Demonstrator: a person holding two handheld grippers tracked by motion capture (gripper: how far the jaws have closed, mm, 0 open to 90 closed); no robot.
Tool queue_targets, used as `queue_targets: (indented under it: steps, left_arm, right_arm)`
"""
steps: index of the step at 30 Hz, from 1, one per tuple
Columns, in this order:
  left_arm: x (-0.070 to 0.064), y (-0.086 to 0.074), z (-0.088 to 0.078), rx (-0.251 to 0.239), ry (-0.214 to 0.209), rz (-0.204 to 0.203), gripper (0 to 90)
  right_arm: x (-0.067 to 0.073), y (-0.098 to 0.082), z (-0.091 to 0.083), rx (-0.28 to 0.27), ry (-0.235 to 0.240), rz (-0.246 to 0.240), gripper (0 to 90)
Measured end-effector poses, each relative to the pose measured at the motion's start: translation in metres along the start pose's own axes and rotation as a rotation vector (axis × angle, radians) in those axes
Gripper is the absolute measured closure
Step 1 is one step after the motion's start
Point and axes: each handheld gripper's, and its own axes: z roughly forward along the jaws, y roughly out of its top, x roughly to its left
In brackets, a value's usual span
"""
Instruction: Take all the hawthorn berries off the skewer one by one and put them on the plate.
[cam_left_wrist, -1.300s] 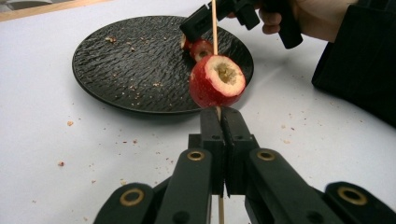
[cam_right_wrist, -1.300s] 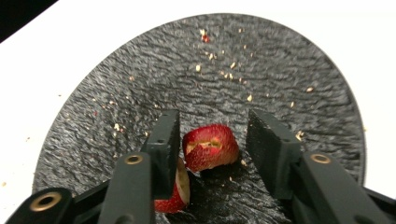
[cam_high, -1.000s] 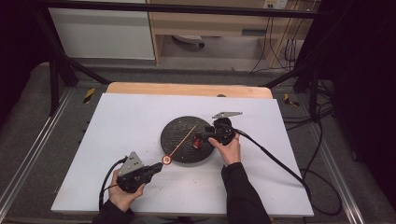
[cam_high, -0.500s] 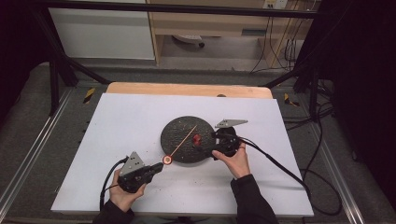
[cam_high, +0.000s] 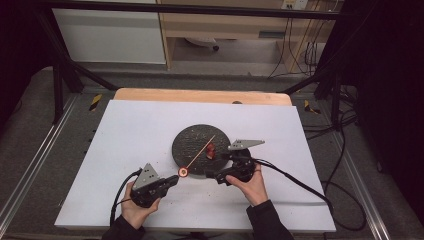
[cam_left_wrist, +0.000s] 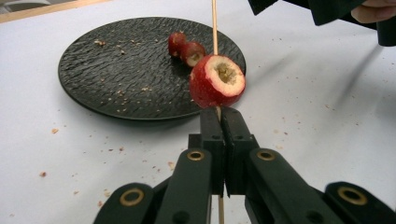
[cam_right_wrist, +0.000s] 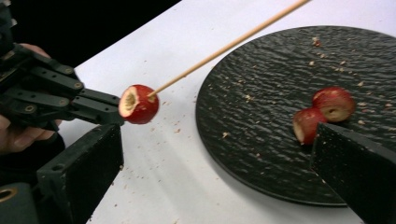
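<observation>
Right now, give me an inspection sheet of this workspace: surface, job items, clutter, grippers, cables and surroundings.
Surface: white table top, wooden edge at the far side.
Job's things: wooden skewer with one cored red fruit threaded on it; two more fruit pieces on the black textured plate.
Clutter: small crumbs on plate and table.
Grippers: left hand-held gripper shut on the skewer; right hand-held gripper open, its jaws have just been opening, nothing between them.
Cables: black cable trails right from the right hand-held gripper.
Surroundings: dark frame, cabinets behind.
</observation>
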Motion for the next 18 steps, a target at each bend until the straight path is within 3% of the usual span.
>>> queue_targets:
  steps: [9,18]
  left_arm:
    - [-0.02,0.009,0.013,0.015,-0.025,0.05,88.7]
    - [-0.043,0.022,0.03,0.017,-0.073,0.087,88.7]
  right_arm:
    - [0.006,-0.012,-0.005,-0.026,0.062,0.004,18.1]
    - [0.002,-0.02,-0.014,-0.057,0.12,0.054,36.2]
